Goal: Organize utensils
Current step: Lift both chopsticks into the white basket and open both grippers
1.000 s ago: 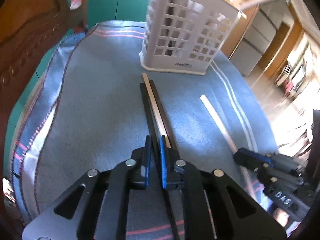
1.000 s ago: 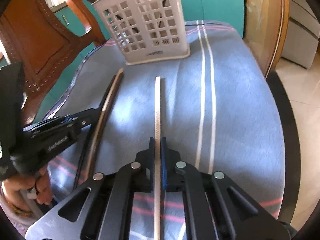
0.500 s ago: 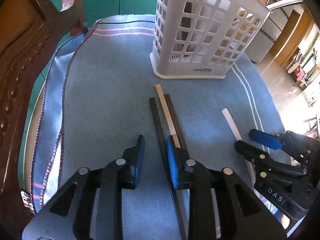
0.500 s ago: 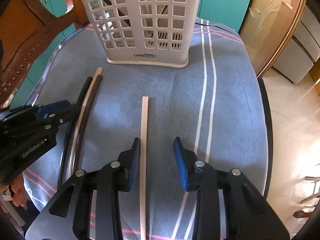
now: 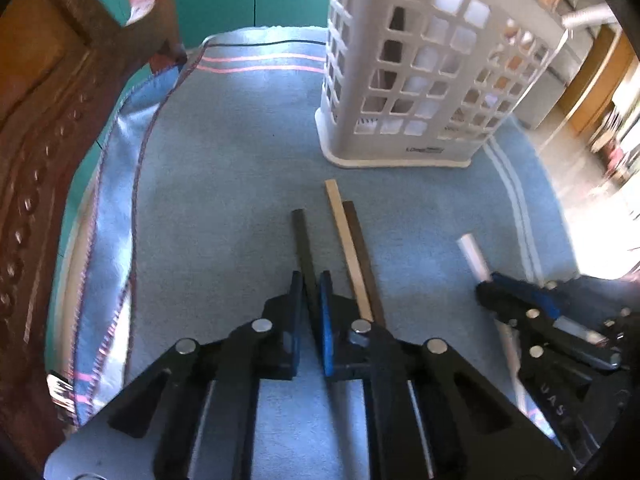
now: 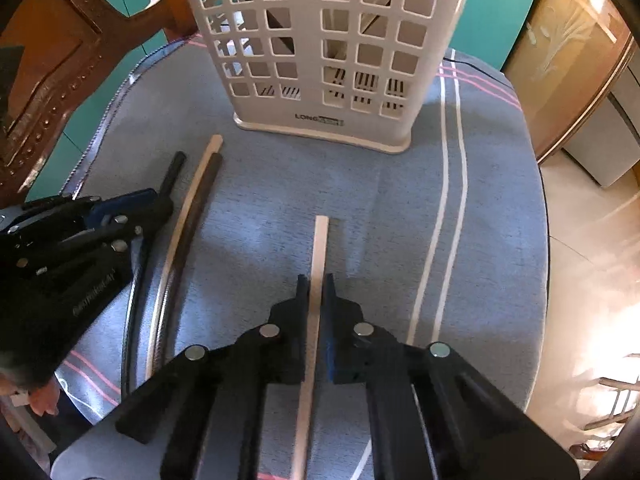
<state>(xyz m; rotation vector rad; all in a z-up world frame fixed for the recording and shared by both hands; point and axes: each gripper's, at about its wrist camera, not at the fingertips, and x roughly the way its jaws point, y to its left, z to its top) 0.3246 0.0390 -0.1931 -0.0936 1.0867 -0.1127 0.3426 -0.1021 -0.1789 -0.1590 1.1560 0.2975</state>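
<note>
Grasp step: left gripper (image 5: 310,292) clamps the black chopstick (image 5: 302,240), right gripper (image 6: 316,296) clamps the pale chopstick (image 6: 319,248), both on the bench (image 6: 360,200); next, lift and tip into the basket (image 6: 320,48).

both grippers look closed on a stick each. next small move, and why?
Probably lift both straight up off the cloth. The left gripper is shut on the black chopstick, and the right gripper on the pale chopstick; both sticks appear to lie flat on the cloth. The white basket stands just ahead, so they need height before tipping in.
</note>
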